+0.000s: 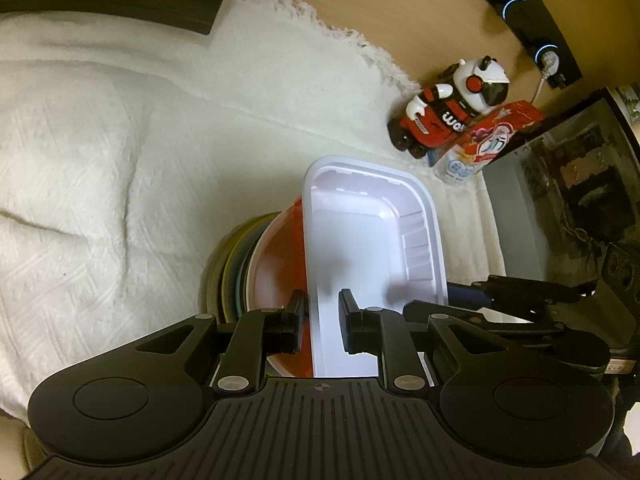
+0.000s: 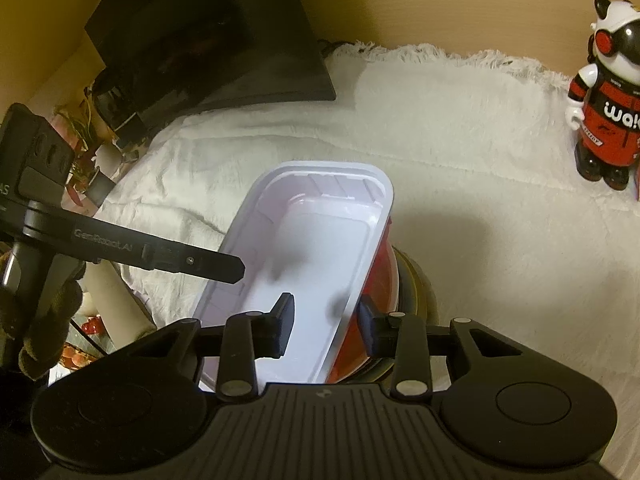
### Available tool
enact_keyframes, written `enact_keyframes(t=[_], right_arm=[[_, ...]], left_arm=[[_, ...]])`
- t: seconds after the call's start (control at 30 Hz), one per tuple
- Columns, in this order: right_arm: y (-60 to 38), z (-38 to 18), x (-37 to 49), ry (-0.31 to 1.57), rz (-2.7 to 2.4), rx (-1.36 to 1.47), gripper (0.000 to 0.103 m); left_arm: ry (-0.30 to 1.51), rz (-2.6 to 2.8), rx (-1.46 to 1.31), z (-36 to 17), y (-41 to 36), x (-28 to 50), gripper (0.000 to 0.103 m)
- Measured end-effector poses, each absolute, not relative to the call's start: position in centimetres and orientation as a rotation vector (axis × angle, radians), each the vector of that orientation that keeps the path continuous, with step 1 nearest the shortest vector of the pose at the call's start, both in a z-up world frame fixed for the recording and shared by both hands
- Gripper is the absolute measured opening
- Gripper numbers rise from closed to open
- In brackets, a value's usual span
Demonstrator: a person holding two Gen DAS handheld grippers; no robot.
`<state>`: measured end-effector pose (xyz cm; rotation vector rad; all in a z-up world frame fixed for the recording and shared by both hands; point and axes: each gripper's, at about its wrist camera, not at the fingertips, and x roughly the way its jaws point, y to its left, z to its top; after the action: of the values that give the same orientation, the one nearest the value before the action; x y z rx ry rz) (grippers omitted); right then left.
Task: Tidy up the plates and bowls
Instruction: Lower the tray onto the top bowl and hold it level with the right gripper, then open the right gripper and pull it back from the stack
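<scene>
Cloth: I see a white textured cloth (image 1: 120, 152) covering the work surface, fringed along its far edge.
Tray: a white rectangular plastic tray (image 1: 360, 232) lies tilted on top of the dish stack.
Stack: a red bowl (image 1: 286, 256) sits directly under the tray, on olive and yellow plates (image 1: 226, 264).
Left gripper (image 1: 322, 314): my fingers straddle the tray's long rim, parted, one inside and one outside.
Right gripper (image 2: 324, 322): same on the opposite rim, also parted.
Figurine: a red-and-white panda toy (image 2: 604, 92) stands well apart.
</scene>
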<state>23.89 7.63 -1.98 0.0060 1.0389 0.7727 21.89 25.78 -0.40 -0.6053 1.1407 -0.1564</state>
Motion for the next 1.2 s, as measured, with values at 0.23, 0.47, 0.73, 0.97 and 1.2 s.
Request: enact_keyframes(t=[0.23, 0.47, 0.73, 0.97, 1.2], right_arm=[[7.6, -2.2, 24.0, 1.032, 0.775, 0.018, 0.034], [7.3, -2.1, 23.9, 1.025, 0.779, 0.034, 0.035], [6.9, -1.3, 23.5, 0.980, 0.815, -0.003, 0.038], [7.1, -0.8, 23.0, 0.912, 0.878, -0.092, 0.039], [6.5, 0.0, 21.4, 0.827, 0.816, -0.076, 0.039]], left_arm=[[1.146, -0.150, -0.601, -0.4, 25.5, 22.2, 0.019], [1.140, -0.145, -0.595, 0.0, 25.4, 22.3, 0.020], [1.058, -0.057, -0.623, 0.8, 25.4, 19.9, 0.022], [0.952, 0.139, -0.712, 1.5, 26.4, 16.8, 0.021], [0.839, 0.173, -0.753, 2.7, 26.8, 13.3, 0.021]])
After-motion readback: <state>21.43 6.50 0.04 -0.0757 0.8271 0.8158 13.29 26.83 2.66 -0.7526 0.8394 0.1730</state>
